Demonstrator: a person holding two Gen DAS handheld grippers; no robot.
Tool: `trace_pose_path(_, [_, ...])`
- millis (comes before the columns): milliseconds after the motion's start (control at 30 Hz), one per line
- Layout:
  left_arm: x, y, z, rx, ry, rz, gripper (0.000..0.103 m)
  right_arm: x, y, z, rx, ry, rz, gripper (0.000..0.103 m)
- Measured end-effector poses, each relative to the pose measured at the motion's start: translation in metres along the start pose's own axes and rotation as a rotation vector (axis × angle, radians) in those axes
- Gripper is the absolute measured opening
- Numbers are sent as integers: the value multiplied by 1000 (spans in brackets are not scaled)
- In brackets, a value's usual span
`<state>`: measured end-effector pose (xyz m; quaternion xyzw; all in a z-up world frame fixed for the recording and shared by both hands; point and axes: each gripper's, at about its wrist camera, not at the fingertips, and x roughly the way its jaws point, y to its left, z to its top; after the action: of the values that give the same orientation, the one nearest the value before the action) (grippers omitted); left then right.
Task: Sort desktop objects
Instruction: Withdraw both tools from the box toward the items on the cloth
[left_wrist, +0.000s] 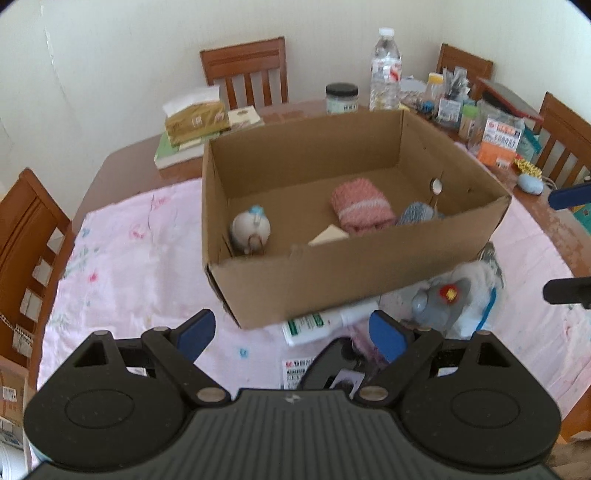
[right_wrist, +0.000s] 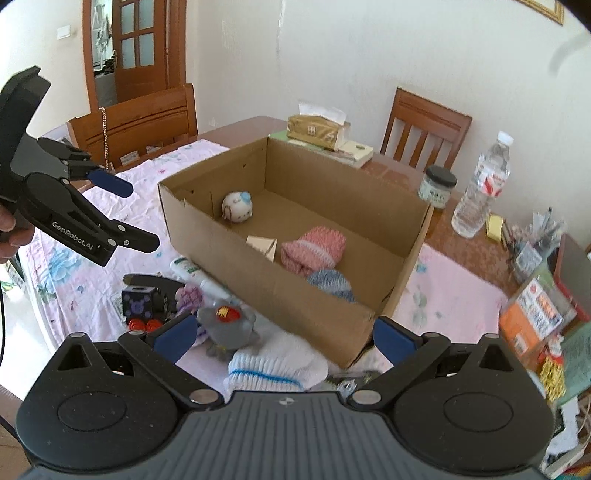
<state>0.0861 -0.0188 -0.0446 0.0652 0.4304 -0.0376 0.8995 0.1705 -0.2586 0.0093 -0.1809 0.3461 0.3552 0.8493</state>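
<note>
An open cardboard box (left_wrist: 332, 273) (right_wrist: 258, 284) stands on the pink cloth. Inside lie a white round toy (left_wrist: 250, 228) (right_wrist: 237, 206), a pink knitted roll (left_wrist: 362, 205) (right_wrist: 314, 249), a blue knitted roll (left_wrist: 415, 213) (right_wrist: 330, 282) and a beige wedge (left_wrist: 328, 234) (right_wrist: 263, 244). In front of the box lie a grey plush toy (left_wrist: 441, 295) (right_wrist: 227, 323), a white glove (right_wrist: 275, 363), a white-green tube (left_wrist: 325, 323) (right_wrist: 188, 269), a black cube (right_wrist: 139, 301) and a black stapler (left_wrist: 332, 363). My left gripper (left_wrist: 291, 332) (right_wrist: 138, 214) is open and empty above the items. My right gripper (right_wrist: 282, 338) is open and empty over the glove.
Wooden chairs (left_wrist: 245, 70) (right_wrist: 424, 125) surround the table. A tissue pack (left_wrist: 195, 120) on books, a jar (left_wrist: 341, 98), a water bottle (left_wrist: 386, 70) (right_wrist: 482, 184) and cluttered boxes (left_wrist: 498, 136) stand behind and right of the box. A door (right_wrist: 129, 48) is at far left.
</note>
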Motion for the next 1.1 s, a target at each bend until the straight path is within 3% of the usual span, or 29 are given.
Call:
trace_pose_path(600, [44, 1, -26, 49, 99, 79, 90, 4, 5, -22, 78, 64, -16, 103])
trace_pose_path(1100, [30, -14, -41, 53, 121, 18, 90, 8, 8, -19, 90, 58, 6, 103])
